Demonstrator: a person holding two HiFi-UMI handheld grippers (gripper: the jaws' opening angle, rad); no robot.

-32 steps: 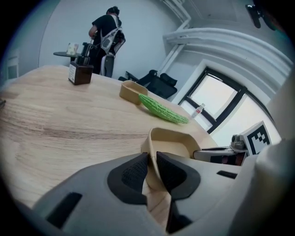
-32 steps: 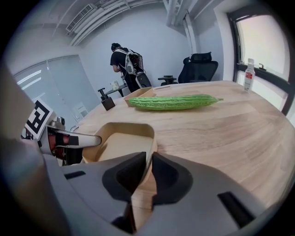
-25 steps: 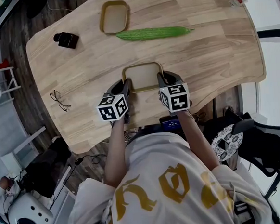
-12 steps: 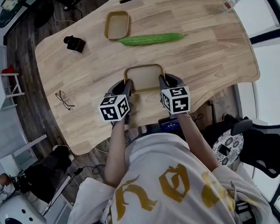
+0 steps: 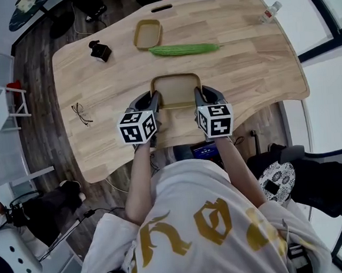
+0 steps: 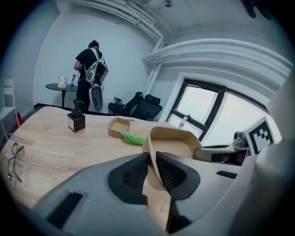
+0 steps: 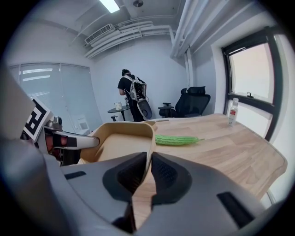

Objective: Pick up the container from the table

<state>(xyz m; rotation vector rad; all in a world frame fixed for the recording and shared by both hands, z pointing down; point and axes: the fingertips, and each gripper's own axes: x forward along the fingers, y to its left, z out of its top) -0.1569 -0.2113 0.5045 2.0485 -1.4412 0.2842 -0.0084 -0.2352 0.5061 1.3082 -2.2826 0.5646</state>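
A tan rectangular container [image 5: 175, 90] hangs above the wooden table [image 5: 254, 67], held from both sides. My left gripper [image 5: 152, 103] is shut on its left wall, and the rim [image 6: 154, 152] sits pinched between the two dark pads. My right gripper [image 5: 199, 99] is shut on the right wall, the rim [image 7: 150, 152] clamped between its pads. The container [image 7: 122, 140] is empty and roughly level. In the left gripper view the container [image 6: 177, 143] shows lifted off the table, with the right gripper's arm behind it.
A green bitter gourd [image 5: 184, 49] lies across the table beyond the container, with a smaller tan tray [image 5: 147, 34] behind it. A dark small box [image 5: 100, 51] and eyeglasses [image 5: 81, 114] lie at the left, a bottle [image 5: 269, 10] at the far right corner. A person [image 6: 90, 73] stands beyond the table.
Both grippers have risen with the container between them, so the table looks smaller and farther below. The grips have not changed.
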